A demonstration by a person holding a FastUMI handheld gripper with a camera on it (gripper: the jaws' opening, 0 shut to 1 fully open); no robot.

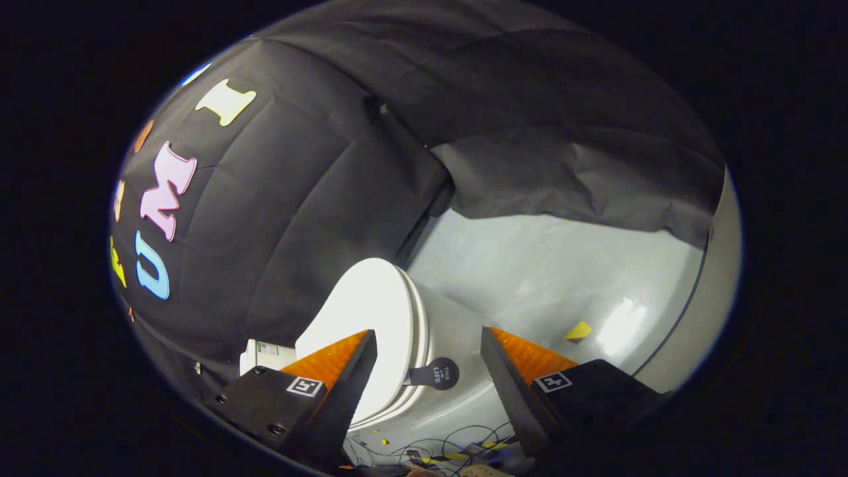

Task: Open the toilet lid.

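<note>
A white toilet stands against the black cloth wall, seen tilted. Its white lid (pixel 368 311) lies down on the bowl (pixel 450 331). A small dark round tab (pixel 438 374) sticks out from the lid's rim, between my two fingers and a little beyond their tips. My gripper (pixel 429 339) is open, its orange-and-black fingers wide apart with nothing held. The left finger (pixel 341 368) overlaps the lid's near part in the view; whether it touches is unclear. The right finger (pixel 513 361) hangs over the floor beside the bowl.
Grey glossy floor (pixel 563 278) stretches beyond the toilet. A small yellow scrap (pixel 578 330) lies on it ahead of the right finger. Loose cables and yellow-black tape (pixel 444 454) lie on the floor under the fingers. A white box (pixel 265 353) sits behind the toilet by the wall.
</note>
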